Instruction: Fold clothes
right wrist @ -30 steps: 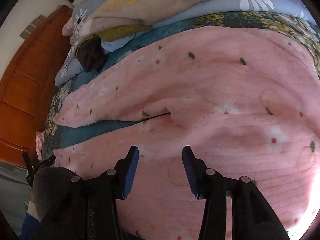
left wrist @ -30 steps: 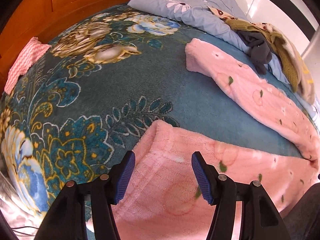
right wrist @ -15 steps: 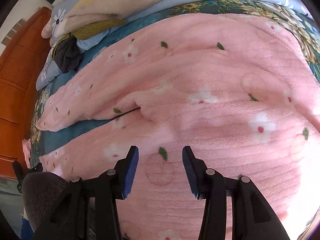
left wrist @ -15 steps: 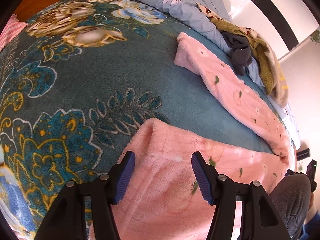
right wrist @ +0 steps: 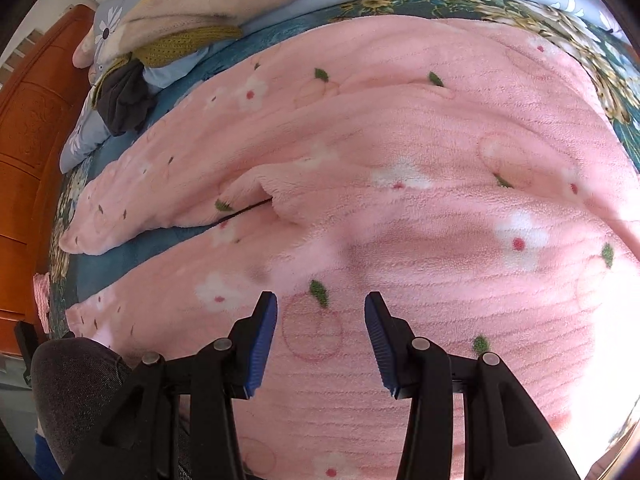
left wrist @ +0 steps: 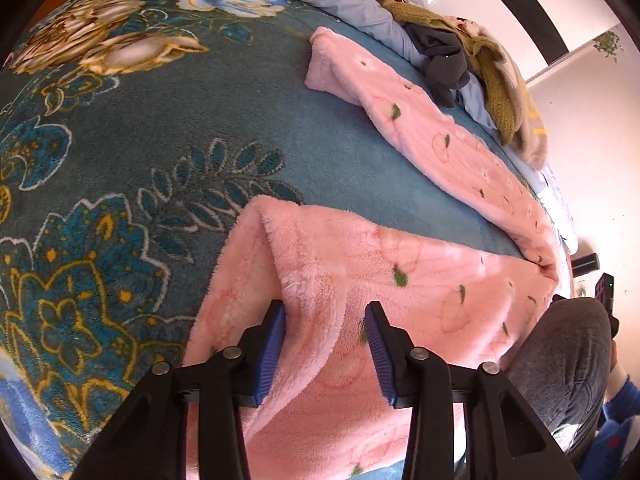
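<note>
presently, my left claw point(left wrist: 325, 334) and right claw point(right wrist: 320, 326), both spread, hover over pink fleece trousers point(right wrist: 400, 200) lying unfolded on the bed point(left wrist: 140, 120); gripping seems next.

A pair of pink fleece pajama pants point(right wrist: 400, 208), printed with white flowers, green leaves and faint peach outlines, lies spread flat on the bed. Its two legs run leftward, splitting apart at the crotch. The far leg point(left wrist: 432, 136) lies straight; the near leg point(left wrist: 340, 264) is slightly rumpled at its cuff.
</note>
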Tool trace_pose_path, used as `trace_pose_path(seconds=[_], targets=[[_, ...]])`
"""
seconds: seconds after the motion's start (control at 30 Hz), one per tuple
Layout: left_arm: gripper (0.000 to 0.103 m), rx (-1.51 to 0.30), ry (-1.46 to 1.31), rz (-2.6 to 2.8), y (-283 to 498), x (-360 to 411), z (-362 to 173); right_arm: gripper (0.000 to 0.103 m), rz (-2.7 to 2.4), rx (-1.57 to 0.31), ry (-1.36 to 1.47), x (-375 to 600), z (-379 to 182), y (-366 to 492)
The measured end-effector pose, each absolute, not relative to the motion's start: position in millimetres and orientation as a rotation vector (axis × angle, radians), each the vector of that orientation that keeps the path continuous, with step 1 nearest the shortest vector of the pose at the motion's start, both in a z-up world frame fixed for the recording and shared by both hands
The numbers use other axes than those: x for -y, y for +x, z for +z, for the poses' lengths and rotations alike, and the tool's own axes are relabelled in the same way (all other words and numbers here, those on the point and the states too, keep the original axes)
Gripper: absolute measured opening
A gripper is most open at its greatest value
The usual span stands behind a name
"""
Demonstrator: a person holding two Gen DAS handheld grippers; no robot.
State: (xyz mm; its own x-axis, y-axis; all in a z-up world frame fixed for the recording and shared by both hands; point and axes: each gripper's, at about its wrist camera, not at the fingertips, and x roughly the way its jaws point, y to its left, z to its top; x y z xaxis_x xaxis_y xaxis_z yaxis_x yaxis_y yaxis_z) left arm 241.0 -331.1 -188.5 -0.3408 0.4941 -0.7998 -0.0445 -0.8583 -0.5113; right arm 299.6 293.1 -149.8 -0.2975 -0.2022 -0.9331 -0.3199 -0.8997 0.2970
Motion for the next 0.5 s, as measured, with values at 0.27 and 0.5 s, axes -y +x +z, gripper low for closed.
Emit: trace_pose_path(seconds=[0.27, 0.5], targets=[[0.007, 0.688, -1.272, 2.432, 231, 339, -155, 0.047, 2.398, -0.612, -1.829, -286, -147, 298], [0.007, 0.777, -1.560, 2.514, 187, 347, -200, 0.047, 2.378, -0.648, -1.780, -299, -143, 301]])
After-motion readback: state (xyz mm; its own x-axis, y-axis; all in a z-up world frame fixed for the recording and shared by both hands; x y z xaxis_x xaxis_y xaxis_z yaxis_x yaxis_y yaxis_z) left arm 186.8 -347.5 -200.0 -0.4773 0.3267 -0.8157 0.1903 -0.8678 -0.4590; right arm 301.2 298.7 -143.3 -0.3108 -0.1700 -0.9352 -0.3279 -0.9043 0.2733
